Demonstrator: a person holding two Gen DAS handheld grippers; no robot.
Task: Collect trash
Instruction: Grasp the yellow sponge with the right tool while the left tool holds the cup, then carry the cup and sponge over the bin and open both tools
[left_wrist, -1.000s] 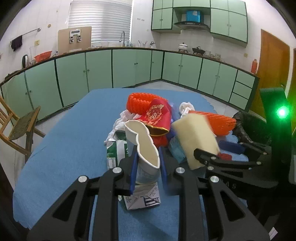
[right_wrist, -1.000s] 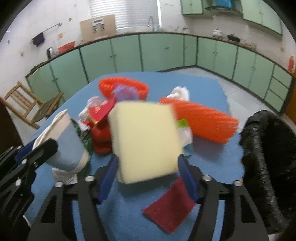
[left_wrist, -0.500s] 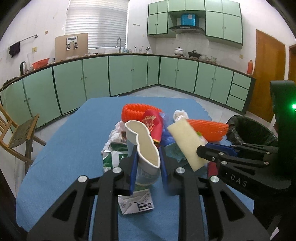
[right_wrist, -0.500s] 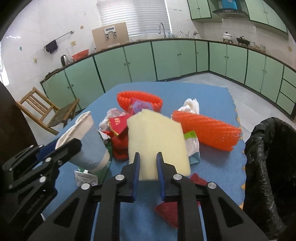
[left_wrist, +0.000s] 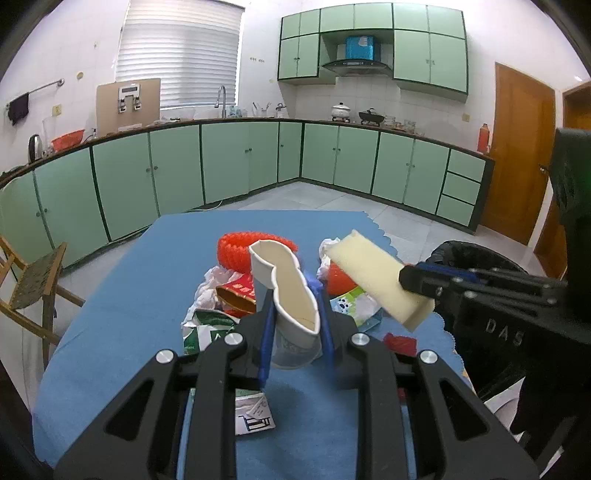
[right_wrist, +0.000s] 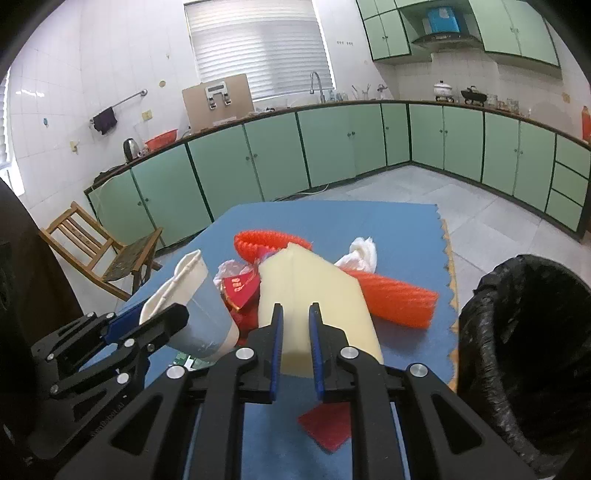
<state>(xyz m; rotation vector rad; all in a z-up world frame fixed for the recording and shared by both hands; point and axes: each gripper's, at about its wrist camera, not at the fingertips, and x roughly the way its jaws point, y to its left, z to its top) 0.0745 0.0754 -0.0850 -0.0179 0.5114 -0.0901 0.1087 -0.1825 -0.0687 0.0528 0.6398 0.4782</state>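
A squashed white paper cup (left_wrist: 291, 284) hangs above the blue table, with my left gripper (left_wrist: 294, 297) shut on its sides. In the right wrist view that cup (right_wrist: 199, 295) and the left gripper (right_wrist: 162, 317) show at the left. My right gripper (right_wrist: 295, 308) is closing its jaws on a pale yellow sponge (right_wrist: 317, 280); the pads press into its near edge and the sponge is off the table. From the left wrist view the sponge (left_wrist: 373, 277) sticks out leftwards from the right gripper (left_wrist: 410, 277).
A pile of trash lies on the blue table cover (left_wrist: 129, 295): orange foam netting (right_wrist: 395, 295), a red envelope (right_wrist: 240, 288), white tissue (right_wrist: 362, 251), a red cloth scrap (right_wrist: 327, 424), a printed paper scrap (left_wrist: 255, 417). A black-bagged bin (right_wrist: 524, 332) stands at the right. A wooden chair (right_wrist: 99, 251) stands left.
The right gripper's jaws went from wide around the sponge to pinched on its edge, and both grippers rose with the sponge and cup, so the pile now sits lower and farther.
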